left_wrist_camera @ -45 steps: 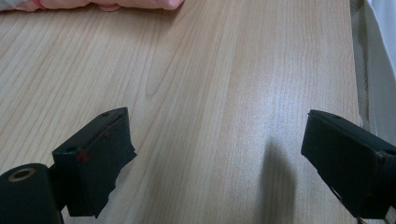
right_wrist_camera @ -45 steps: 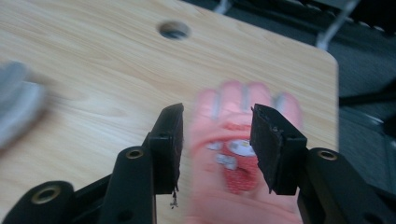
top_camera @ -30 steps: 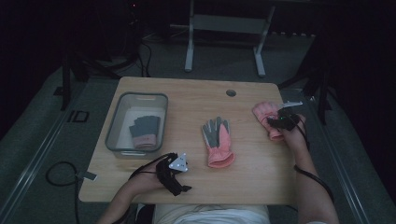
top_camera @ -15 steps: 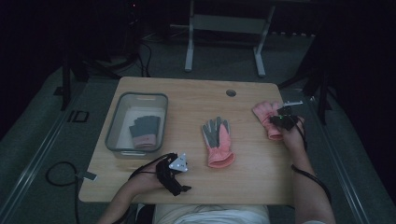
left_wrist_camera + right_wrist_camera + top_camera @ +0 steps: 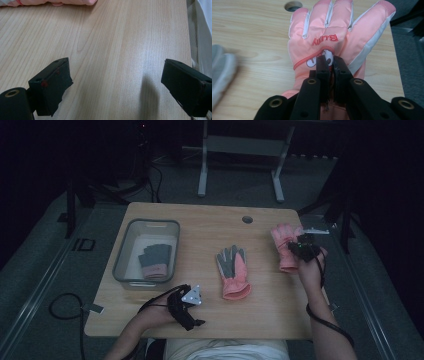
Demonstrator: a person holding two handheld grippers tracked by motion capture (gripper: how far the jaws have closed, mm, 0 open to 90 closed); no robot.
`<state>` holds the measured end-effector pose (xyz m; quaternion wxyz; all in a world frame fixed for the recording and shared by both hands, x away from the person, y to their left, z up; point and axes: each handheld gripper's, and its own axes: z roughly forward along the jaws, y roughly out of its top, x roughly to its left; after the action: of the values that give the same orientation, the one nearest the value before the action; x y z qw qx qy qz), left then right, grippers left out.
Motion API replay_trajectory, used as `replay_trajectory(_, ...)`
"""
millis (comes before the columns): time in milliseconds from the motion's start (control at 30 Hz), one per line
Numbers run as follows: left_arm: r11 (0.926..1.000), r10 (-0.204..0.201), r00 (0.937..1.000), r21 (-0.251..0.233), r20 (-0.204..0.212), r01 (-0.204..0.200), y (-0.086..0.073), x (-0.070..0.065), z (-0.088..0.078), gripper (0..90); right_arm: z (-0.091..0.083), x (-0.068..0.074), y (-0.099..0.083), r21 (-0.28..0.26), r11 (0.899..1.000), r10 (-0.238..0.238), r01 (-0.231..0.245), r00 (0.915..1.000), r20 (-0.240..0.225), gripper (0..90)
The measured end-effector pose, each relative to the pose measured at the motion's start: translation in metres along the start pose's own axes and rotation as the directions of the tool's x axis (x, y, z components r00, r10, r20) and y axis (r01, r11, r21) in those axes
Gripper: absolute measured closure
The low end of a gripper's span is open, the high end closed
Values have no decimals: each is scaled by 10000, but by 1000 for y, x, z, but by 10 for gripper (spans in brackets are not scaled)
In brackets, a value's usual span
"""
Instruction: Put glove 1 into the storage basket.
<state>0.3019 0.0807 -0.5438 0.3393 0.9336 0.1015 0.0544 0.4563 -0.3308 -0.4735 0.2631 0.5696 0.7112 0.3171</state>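
A pink and white glove lies at the table's right edge, fingers pointing away from me. My right gripper has just closed its jaws and is shut on the fabric at the back of this glove, near the printed patch. The same gripper sits over the glove's cuff side in the high view. A second pink glove with a grey palm lies mid-table. My left gripper rests near the front edge, open over bare wood, with the second glove's cuff beyond it.
A clear plastic bin stands at the left of the table and holds a dark grey glove with a pink cuff. A round cable hole sits near the far edge. The table edge and floor lie just right of the held glove.
The right gripper's jaws have come together on the pink glove, and the right hand has shifted slightly with it. The left hand has stayed where it was.
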Motion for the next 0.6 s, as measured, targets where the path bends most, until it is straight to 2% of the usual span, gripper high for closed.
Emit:
replay_trajectory(67,10000,-4,10000,-46,29,4,0,0,0,85,-11,11,-2,-180,9995,262,-263,9997,-28,849)
replay_trajectory(133,9999,-25,10000,-126,-7,25,0,0,-1,85,-20,23,-4,-210,9996,171,-170,9998,55,849)
replay_trajectory(200,9999,-26,10000,-112,-19,26,0,0,-1,85,-29,32,-8,-303,9990,330,-329,9995,13,849)
replay_trajectory(367,10000,34,10000,-4,-50,-34,1,-2,1,85,-46,48,-22,-401,9948,941,-940,9956,7,849)
replay_trajectory(467,10000,92,10000,31,-38,-91,1,-3,2,85,-51,59,-31,-303,9967,763,-756,9968,219,849)
replay_trajectory(600,9996,224,9997,142,-33,-224,2,-3,2,85,-50,70,-44,-46,9966,819,-818,9963,254,849)
